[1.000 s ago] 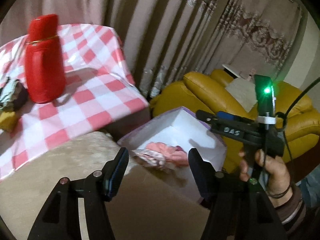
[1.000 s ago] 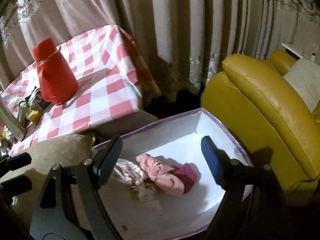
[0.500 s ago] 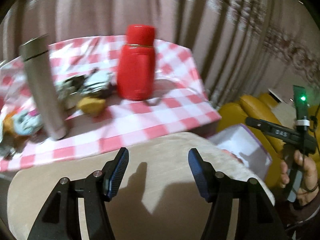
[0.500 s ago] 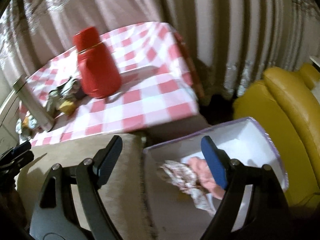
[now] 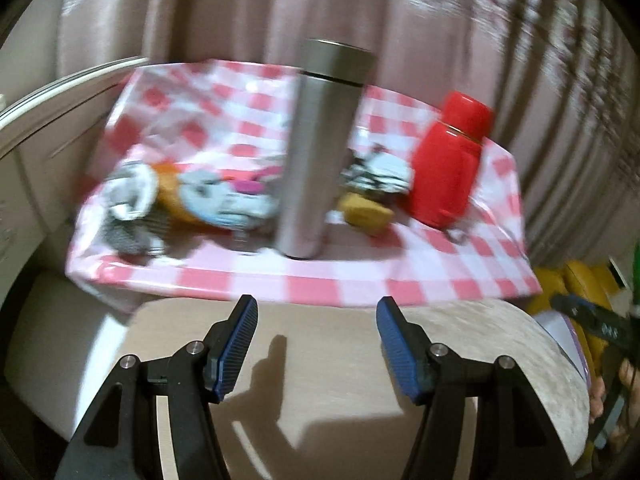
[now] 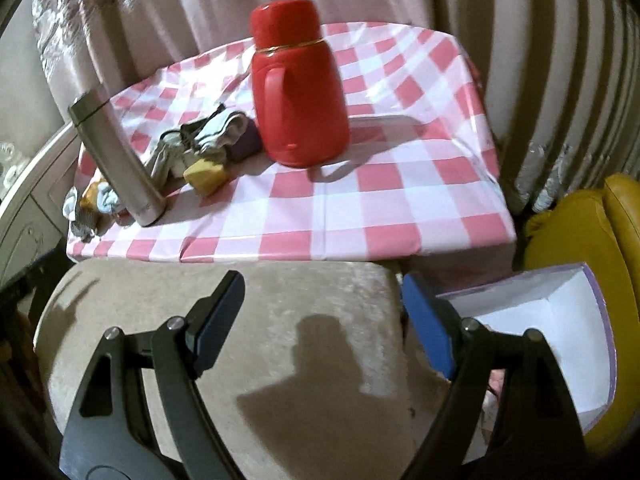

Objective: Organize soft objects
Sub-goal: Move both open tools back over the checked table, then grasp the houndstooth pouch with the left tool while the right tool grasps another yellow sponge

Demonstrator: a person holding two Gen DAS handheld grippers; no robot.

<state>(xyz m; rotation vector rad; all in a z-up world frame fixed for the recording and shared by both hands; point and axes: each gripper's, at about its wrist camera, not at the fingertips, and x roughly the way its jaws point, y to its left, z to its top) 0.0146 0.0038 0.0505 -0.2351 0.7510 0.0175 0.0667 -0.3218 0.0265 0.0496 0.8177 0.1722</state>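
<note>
Several soft items lie on the red-checked table point(image 5: 360, 280): a grey and white sock pile point(image 5: 128, 200), a pale blue sock point(image 5: 224, 204), a dark-and-white bundle point(image 5: 380, 172) and a yellow sponge-like block point(image 5: 366, 212). In the right wrist view the bundle point(image 6: 208, 136) and yellow block point(image 6: 206, 174) lie left of the red jug. The white box with purple rim point(image 6: 560, 320) sits at the right. My left gripper point(image 5: 316, 340) and right gripper point(image 6: 320, 316) are both open and empty, above the beige stool.
A tall steel flask point(image 5: 320, 148) and a red jug point(image 5: 452, 168) stand among the soft items. A beige stool point(image 6: 240, 340) is in front of the table. A yellow sofa point(image 6: 592, 224) is at the right; curtains hang behind.
Both grippers have swung left, away from the white box toward the checked table. The box with its pink cloths has slid to the right edge of view. Both stay open.
</note>
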